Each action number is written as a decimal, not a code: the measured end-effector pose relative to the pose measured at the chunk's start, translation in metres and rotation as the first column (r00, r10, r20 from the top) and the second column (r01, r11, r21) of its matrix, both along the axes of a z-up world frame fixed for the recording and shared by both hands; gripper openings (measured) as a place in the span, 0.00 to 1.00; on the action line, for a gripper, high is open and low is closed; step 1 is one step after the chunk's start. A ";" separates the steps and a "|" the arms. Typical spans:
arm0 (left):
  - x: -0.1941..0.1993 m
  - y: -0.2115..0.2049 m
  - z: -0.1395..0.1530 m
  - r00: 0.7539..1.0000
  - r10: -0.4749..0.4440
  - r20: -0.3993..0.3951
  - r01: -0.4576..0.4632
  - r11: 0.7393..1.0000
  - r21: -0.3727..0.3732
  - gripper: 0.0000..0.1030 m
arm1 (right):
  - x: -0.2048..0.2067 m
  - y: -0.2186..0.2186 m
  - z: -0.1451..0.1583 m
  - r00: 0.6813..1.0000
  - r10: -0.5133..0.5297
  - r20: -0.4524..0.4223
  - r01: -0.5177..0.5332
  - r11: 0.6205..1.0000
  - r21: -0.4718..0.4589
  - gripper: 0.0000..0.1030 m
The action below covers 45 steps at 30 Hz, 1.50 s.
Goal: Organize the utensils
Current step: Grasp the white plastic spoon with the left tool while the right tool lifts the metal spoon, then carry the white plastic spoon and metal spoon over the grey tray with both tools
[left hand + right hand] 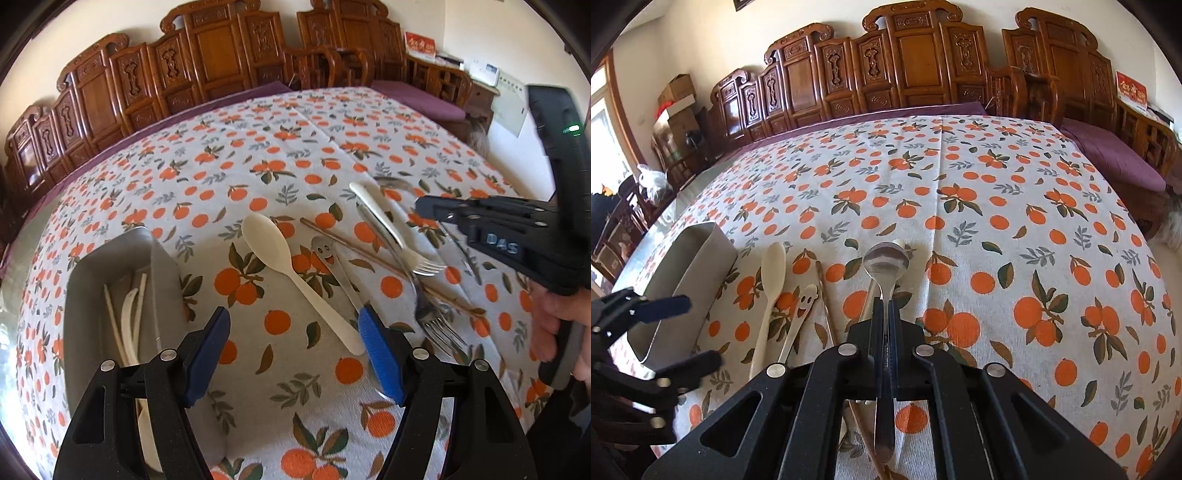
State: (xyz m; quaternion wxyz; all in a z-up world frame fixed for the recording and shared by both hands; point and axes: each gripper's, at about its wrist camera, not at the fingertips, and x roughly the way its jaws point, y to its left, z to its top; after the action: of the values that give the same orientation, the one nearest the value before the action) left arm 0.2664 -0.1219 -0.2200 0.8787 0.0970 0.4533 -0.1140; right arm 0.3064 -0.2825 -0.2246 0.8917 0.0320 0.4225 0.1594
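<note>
Jaws of the right gripper (884,314) are clamped on a steel spoon (886,264), raised above the tablecloth (997,206). Left gripper (295,350) stands wide, holding nothing, beside the grey bin (110,266). Raised lettering "DAS" marks the right gripper's body. A cream spoon (269,247), smiley spoon (325,251) and forks (424,266) lie loose; the far cloth is bare.

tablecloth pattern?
Oranges with green leaves on a pale tablecloth; the right wrist view shows it best.

Black hand-held claws with blue pads

Left claw (295,354): silver screws behind its blue pads (382,360); right claw (885,332): embossed "DAS", green light.
</note>
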 end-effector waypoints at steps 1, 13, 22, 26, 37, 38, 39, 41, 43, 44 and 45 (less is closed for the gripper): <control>0.004 -0.002 -0.003 1.000 0.002 -0.008 -0.002 1.000 0.005 0.64 | 0.000 0.000 0.001 1.000 0.001 0.001 -0.001 1.000 0.005 0.04; 0.050 -0.014 -0.037 0.987 0.059 -0.151 -0.055 0.998 0.031 0.36 | 0.001 0.000 0.003 1.000 0.008 0.004 -0.008 0.999 0.040 0.04; 0.047 -0.014 -0.036 0.982 0.062 -0.180 -0.058 0.998 0.023 0.07 | 0.001 0.005 0.002 1.000 0.020 -0.006 -0.020 0.999 0.049 0.04; 0.040 -0.009 -0.031 0.983 0.060 -0.173 -0.055 0.998 0.032 0.07 | -0.002 0.011 -0.002 0.999 0.034 -0.014 -0.033 0.999 0.034 0.04; 0.007 0.007 0.006 0.993 0.047 -0.112 -0.044 0.999 0.024 0.07 | -0.015 0.014 -0.004 0.998 0.053 -0.023 -0.053 0.998 0.016 0.04; 0.005 0.007 0.009 0.993 0.046 -0.108 -0.044 0.999 0.023 0.07 | -0.017 0.015 -0.004 0.998 0.056 -0.024 -0.055 0.998 0.014 0.04; 0.002 0.009 0.014 0.994 0.045 -0.103 -0.043 0.999 0.019 0.07 | -0.020 0.016 -0.005 0.998 0.060 -0.026 -0.060 0.998 0.011 0.04; -0.005 0.011 0.021 0.995 0.043 -0.093 -0.042 0.999 0.012 0.07 | -0.025 0.019 -0.005 0.997 0.070 -0.027 -0.070 0.998 0.004 0.04; -0.011 0.014 0.028 0.996 0.039 -0.085 -0.038 0.999 0.007 0.07 | -0.030 0.023 -0.004 0.996 0.084 -0.024 -0.084 0.996 -0.006 0.04; -0.014 0.015 0.032 0.996 0.037 -0.078 -0.037 0.999 0.005 0.07 | -0.032 0.024 -0.004 0.996 0.091 -0.024 -0.091 0.996 -0.009 0.04; -0.018 0.016 0.036 0.997 0.036 -0.072 -0.036 0.999 0.003 0.07 | -0.033 0.026 -0.004 0.995 0.095 -0.029 -0.096 0.995 -0.010 0.04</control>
State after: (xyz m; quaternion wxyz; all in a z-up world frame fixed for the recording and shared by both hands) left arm 0.2486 -0.1056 -0.1837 0.8637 0.0854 0.4863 -0.1011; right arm 0.2730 -0.2567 -0.2284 0.8771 0.0090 0.4372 0.1989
